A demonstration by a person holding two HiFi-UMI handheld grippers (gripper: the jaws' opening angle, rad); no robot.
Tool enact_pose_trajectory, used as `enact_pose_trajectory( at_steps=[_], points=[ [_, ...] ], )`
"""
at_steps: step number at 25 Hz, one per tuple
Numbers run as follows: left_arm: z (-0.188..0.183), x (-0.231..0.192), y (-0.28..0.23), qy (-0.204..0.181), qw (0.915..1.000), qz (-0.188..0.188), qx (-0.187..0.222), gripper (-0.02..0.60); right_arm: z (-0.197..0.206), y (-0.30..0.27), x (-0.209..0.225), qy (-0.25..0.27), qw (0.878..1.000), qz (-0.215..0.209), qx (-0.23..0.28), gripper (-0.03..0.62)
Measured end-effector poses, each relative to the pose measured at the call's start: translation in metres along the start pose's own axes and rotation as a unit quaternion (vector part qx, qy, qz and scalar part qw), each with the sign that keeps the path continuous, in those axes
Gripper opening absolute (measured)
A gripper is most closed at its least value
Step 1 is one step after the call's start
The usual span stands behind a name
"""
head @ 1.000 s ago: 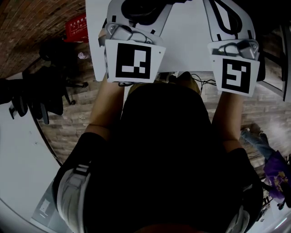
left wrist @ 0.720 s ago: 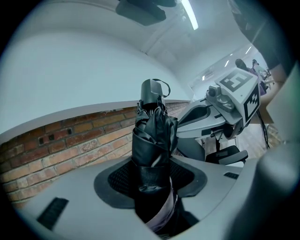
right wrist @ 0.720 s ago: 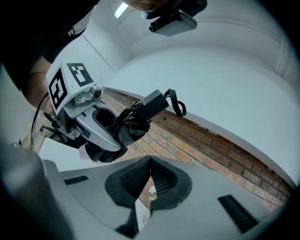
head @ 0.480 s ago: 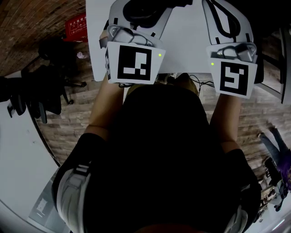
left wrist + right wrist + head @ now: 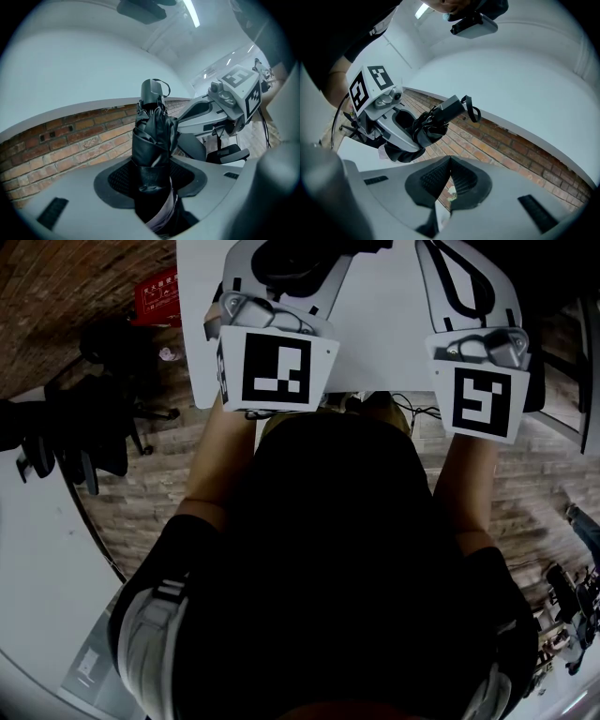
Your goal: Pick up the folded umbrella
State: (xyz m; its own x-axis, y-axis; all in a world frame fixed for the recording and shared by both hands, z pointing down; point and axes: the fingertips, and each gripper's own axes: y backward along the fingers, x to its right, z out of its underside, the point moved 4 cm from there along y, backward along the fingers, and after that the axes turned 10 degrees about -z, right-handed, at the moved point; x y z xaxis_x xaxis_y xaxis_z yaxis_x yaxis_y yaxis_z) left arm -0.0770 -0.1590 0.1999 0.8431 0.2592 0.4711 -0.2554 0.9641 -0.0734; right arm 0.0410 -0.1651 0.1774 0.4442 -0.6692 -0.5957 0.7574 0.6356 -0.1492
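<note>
1. Left gripper [image 5: 152, 180]: fingers [image 5: 119, 180] pinch the folded umbrella [image 5: 152, 136] round its middle, and black pads press on both sides of the bundle.
2. Folded umbrella: black, with its fabric bunched. A strap band wraps it right at the fingers.
3. Umbrella handle [image 5: 152, 91]: grey-black. It sticks out past the fingertips and touches nothing. The wrist loop [image 5: 472, 110] hangs off its tip.
4. Right gripper [image 5: 449, 180]: just beside the umbrella and apart from it. Its fingers [image 5: 431, 180] are pressed together at the tips with nothing between them.
5. Head view: both marker cubes sit side by side, the left one [image 5: 277, 368] on the umbrella's gripper and the right one [image 5: 483, 401] level with it.
6. White tabletop [image 5: 384, 324]: lies below the umbrella in the head view.
7. Brick wall [image 5: 70, 140]: stands behind the umbrella, with a white wall above it.
8. Person: forearms run back from the umbrella's side towards a dark torso.
</note>
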Motion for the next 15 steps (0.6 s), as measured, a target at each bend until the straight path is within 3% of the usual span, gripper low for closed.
enact_pose_trajectory(
  at_steps=[6,10,15],
  points=[
    [0.004,0.000,-0.002,0.001,1.0000,0.001,-0.007,0.209,-0.002,-0.004,-0.001,0.003,1.000,-0.005,-0.002,0.028],
    [0.004,-0.002,-0.005,0.002,1.0000,-0.001,-0.006,0.209,0.008,-0.006,0.001,-0.001,0.999,-0.008,-0.046,0.028],
    [0.005,-0.007,-0.007,0.001,1.0000,0.000,-0.003,0.207,0.003,-0.011,0.004,0.008,0.999,-0.004,-0.039,0.028]
  ],
)
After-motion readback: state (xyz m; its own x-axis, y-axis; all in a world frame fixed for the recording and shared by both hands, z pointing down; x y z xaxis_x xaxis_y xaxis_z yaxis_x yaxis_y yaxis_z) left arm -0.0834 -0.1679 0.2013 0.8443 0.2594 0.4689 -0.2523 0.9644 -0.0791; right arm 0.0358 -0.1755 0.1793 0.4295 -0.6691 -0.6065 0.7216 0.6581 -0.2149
